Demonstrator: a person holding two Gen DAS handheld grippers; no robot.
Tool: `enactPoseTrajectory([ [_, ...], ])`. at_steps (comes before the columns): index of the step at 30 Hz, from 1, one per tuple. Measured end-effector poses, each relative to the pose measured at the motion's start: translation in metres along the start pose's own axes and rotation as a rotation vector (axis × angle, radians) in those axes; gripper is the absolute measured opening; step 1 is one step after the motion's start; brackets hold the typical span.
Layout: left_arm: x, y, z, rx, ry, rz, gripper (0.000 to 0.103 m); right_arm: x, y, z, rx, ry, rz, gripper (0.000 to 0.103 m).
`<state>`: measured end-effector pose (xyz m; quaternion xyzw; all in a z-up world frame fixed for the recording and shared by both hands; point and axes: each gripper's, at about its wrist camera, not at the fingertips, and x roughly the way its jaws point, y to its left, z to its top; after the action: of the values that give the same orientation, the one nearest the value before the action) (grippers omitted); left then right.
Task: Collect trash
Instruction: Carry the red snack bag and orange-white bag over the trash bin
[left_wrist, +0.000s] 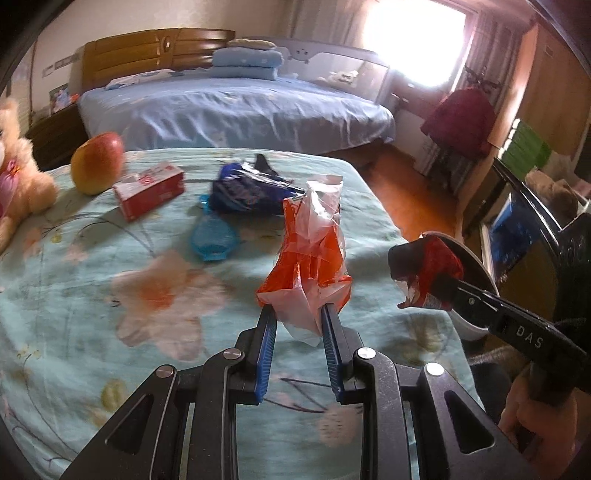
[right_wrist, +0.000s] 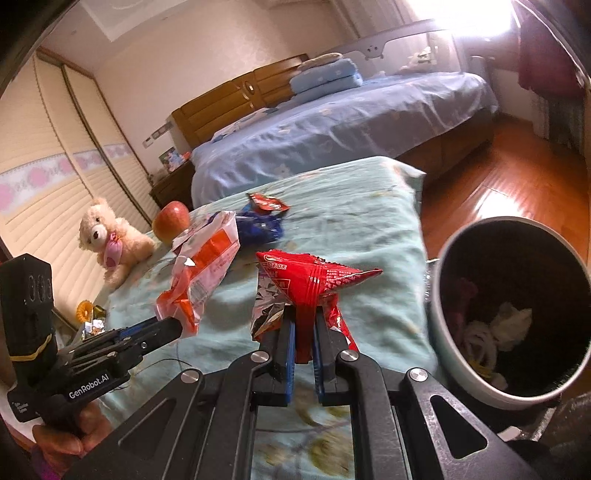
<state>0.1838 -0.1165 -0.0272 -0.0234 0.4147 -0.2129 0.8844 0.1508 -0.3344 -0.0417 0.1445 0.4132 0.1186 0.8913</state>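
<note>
Both pairs of fingers are clenched on litter: the left gripper (left_wrist: 298, 312) pinches the bottom of an orange and clear wrapper (left_wrist: 312, 254) that stands up above the flowered teal blanket (left_wrist: 74, 295), and the right gripper (right_wrist: 303, 315) nips a red snack wrapper (right_wrist: 314, 282) with its foil lining showing. Just to the right of the red wrapper, off the blanket's edge, a round bin (right_wrist: 461, 354) stands with crumpled scraps inside. Farther out on the blanket lie a blue wrapper (left_wrist: 247, 188), a blue lid (left_wrist: 212, 238), a small red wrapper (right_wrist: 266, 202), a red carton (left_wrist: 149, 190), an apple (left_wrist: 96, 162) and a teddy bear (right_wrist: 110, 240).
</note>
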Motion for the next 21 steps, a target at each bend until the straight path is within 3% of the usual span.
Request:
enactPoseTrajectory([
  [21,0.016,-0.07,0.004,0.136,0.016,-0.058,0.024,-0.047,-0.058,-0.009,0.076,-0.062,-0.086,0.008],
])
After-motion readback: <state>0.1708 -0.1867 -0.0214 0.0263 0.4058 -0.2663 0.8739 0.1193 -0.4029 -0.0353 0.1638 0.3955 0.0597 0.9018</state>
